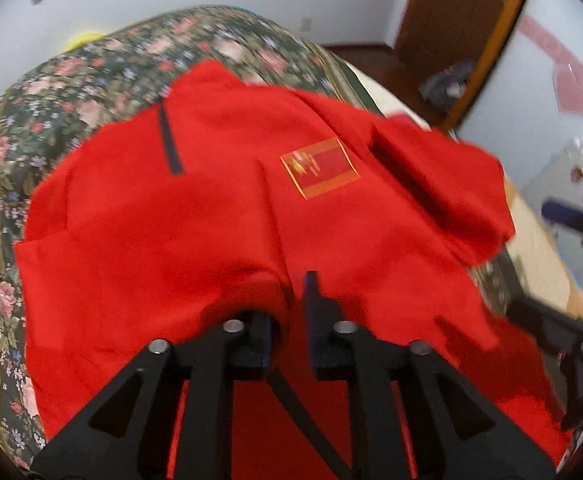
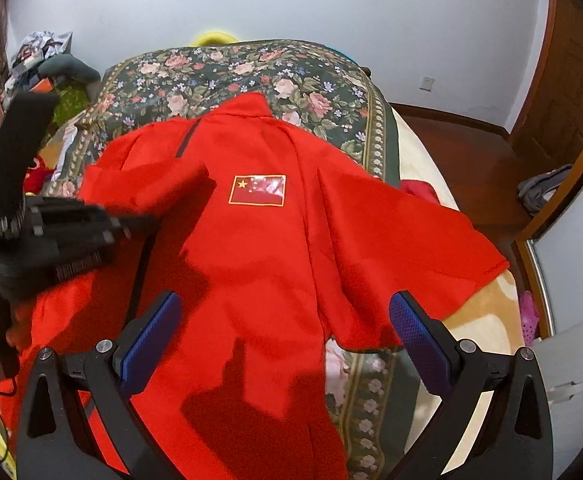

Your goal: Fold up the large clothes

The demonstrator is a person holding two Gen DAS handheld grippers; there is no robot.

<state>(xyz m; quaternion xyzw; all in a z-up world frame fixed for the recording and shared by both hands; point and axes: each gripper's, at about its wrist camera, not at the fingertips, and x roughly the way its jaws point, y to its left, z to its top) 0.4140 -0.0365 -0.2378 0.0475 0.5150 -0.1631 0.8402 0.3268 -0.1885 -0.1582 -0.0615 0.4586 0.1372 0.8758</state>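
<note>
A red jacket with a flag patch and a dark collar zip lies spread on the floral bedspread, its sleeve stretched to the right. My right gripper hovers wide open over the jacket's lower part, with nothing between its blue pads. In the right wrist view my left gripper is a blur over the jacket's left side. In its own view the left gripper stands a little apart, and a fold of the red jacket drapes over one finger and fills the narrow gap.
The bedspread covers a bed with a beige blanket along its right side. Cluttered bags sit at the far left. A wooden door and a grey backpack on the dark floor are at the right.
</note>
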